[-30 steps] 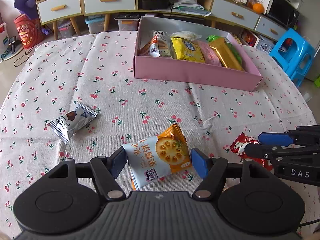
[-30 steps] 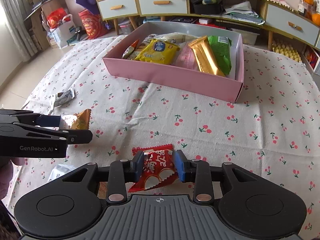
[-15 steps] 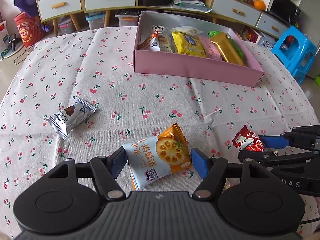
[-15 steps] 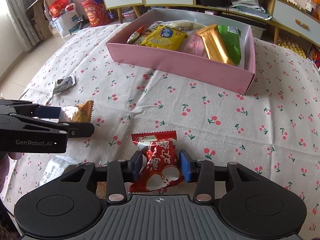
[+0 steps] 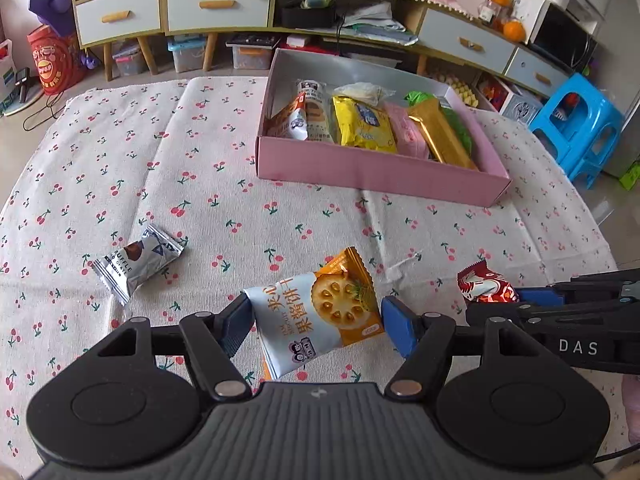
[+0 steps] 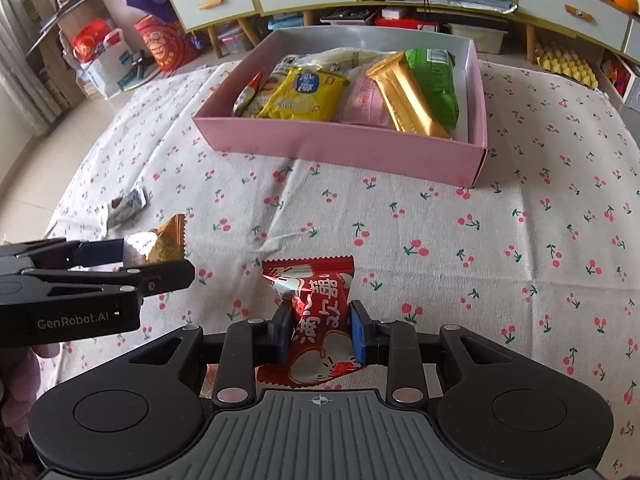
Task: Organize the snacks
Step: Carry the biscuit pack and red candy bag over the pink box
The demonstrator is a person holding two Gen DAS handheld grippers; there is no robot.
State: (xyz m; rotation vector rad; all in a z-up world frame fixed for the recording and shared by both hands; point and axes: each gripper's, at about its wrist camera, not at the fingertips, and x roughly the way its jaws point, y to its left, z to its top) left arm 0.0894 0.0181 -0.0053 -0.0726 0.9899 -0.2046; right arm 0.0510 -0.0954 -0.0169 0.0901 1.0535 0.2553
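Right wrist: my right claw (image 6: 319,332) clamped on red candy pack (image 6: 316,320), left claw (image 5: 316,322) gripping biscuit packet (image 5: 320,312). Mid-pickup; next, carry both ahead into pink box (image 6: 344,144).

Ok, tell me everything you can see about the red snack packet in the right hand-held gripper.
The red packet is a small glossy foil pillow pack with serrated end seals, white characters and a white cartoon print. The right hand-held gripper pinches it at the waist, its blue pads creasing the foil inward. It stands roughly upright between them, top seal fanned out above, bottom end bulging below. It appears lifted off the cherry-print cloth, well short of the pink box. Only the pads touch it.
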